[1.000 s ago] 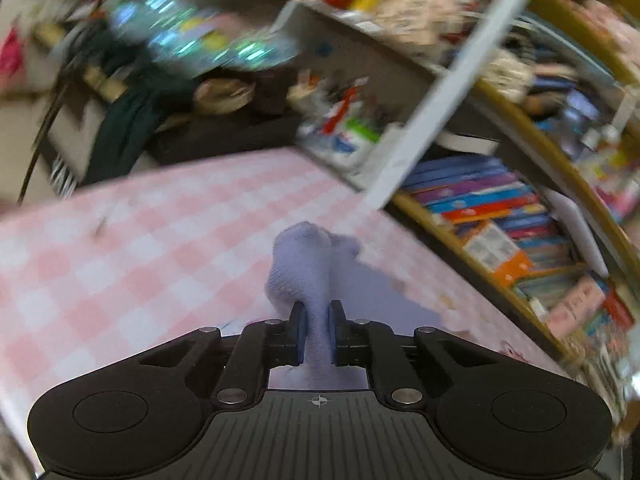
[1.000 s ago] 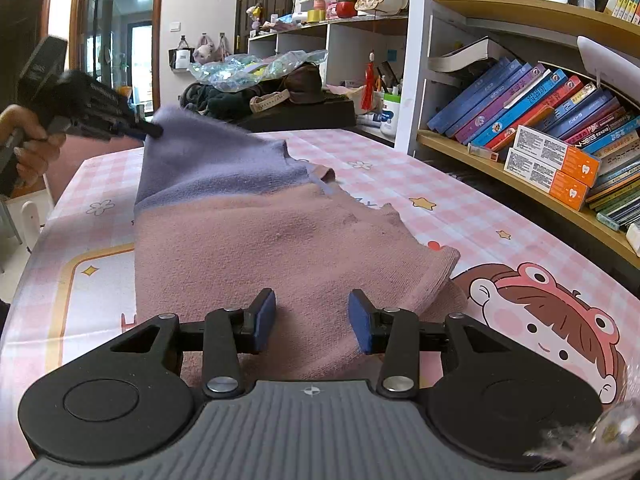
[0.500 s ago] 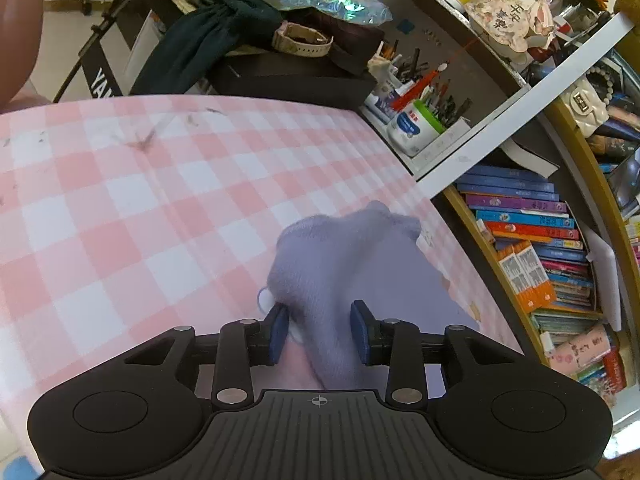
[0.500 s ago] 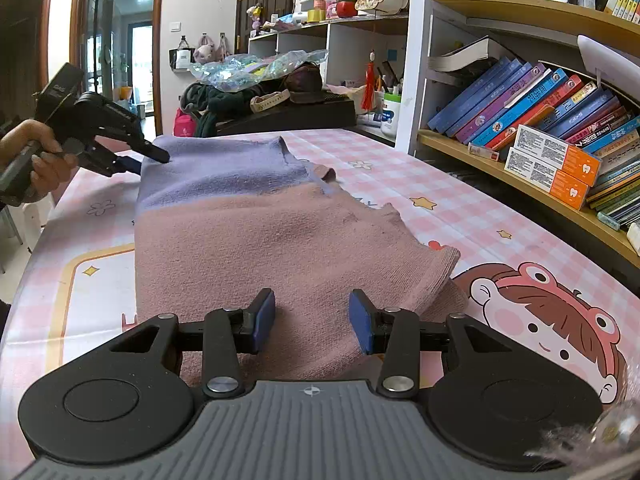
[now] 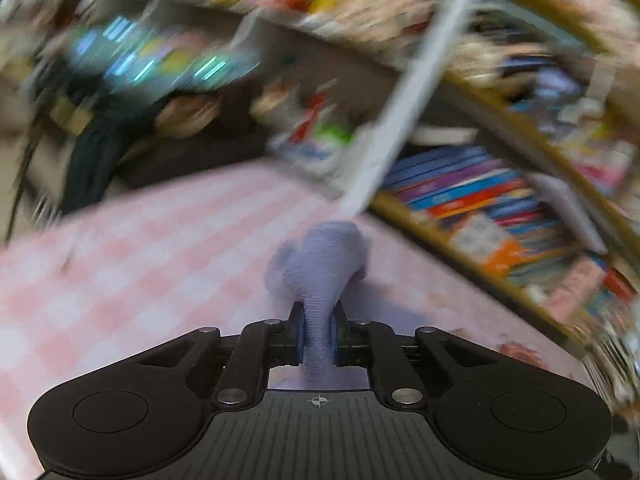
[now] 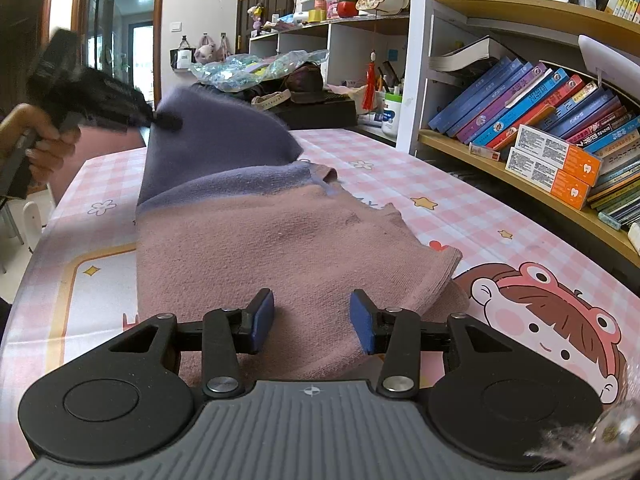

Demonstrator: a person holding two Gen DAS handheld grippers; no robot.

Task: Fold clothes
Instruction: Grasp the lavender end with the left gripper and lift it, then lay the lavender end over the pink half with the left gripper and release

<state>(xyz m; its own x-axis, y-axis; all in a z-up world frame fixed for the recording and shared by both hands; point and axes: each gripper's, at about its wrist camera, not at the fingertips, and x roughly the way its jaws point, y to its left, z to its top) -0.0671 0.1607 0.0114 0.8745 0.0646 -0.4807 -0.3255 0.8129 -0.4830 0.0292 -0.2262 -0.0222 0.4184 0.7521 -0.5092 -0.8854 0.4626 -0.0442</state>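
A knit garment, dusty pink [image 6: 280, 248] with a purple far part [image 6: 216, 140], lies on the pink checked tablecloth [image 6: 400, 176]. My left gripper [image 5: 318, 334] is shut on a bunch of the purple cloth [image 5: 324, 264] and holds that far corner lifted off the table; it also shows in the right wrist view [image 6: 160, 120], held by a hand. My right gripper [image 6: 312, 322] is open and empty, low over the near pink edge. The left wrist view is blurred by motion.
Bookshelves [image 6: 532, 120] full of books run along the table's right side. A dark box with clothes and plastic bags [image 6: 304, 92] stands at the far end. A cartoon girl print [image 6: 552, 320] marks the cloth at near right.
My left gripper, open around the purple corner half a second ago, has shut on it and raised it off the table. My right gripper has not moved.
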